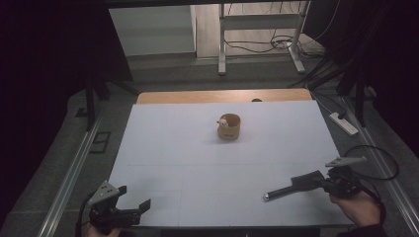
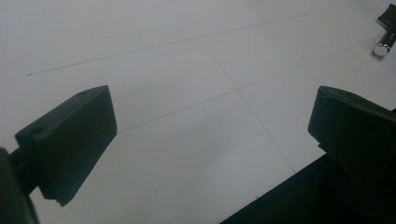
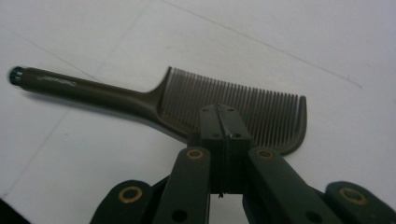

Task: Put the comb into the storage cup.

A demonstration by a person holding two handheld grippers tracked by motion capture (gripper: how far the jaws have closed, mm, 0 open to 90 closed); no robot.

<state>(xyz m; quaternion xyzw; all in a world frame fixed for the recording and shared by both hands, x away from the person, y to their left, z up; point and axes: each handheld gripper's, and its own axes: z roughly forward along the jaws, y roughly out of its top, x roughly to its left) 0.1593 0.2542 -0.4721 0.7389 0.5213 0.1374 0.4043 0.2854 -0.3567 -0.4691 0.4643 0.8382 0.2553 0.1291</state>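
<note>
A dark comb (image 1: pixel 291 187) with a long round handle lies on the white table (image 1: pixel 197 163) at the front right, handle pointing left. My right gripper (image 1: pixel 322 181) is shut on the comb's (image 3: pixel 140 100) toothed end; in the right gripper view the right gripper (image 3: pixel 223 122) has its jaws pressed together over the comb's back edge. My left gripper (image 1: pixel 133 196) rests at the table's front left corner, held by a hand. In the left gripper view the left gripper (image 2: pixel 210 112) stands wide open above bare table. The comb handle's shiny tip (image 2: pixel 382 48) shows at the far upper right.
A tan cup (image 1: pixel 230 127) with a small pale figure on its rim stands at the middle back of the table. Beyond the table's wooden far edge (image 1: pixel 222 96) are a metal frame and cables on the floor. A power strip (image 1: pixel 343 123) lies to the right.
</note>
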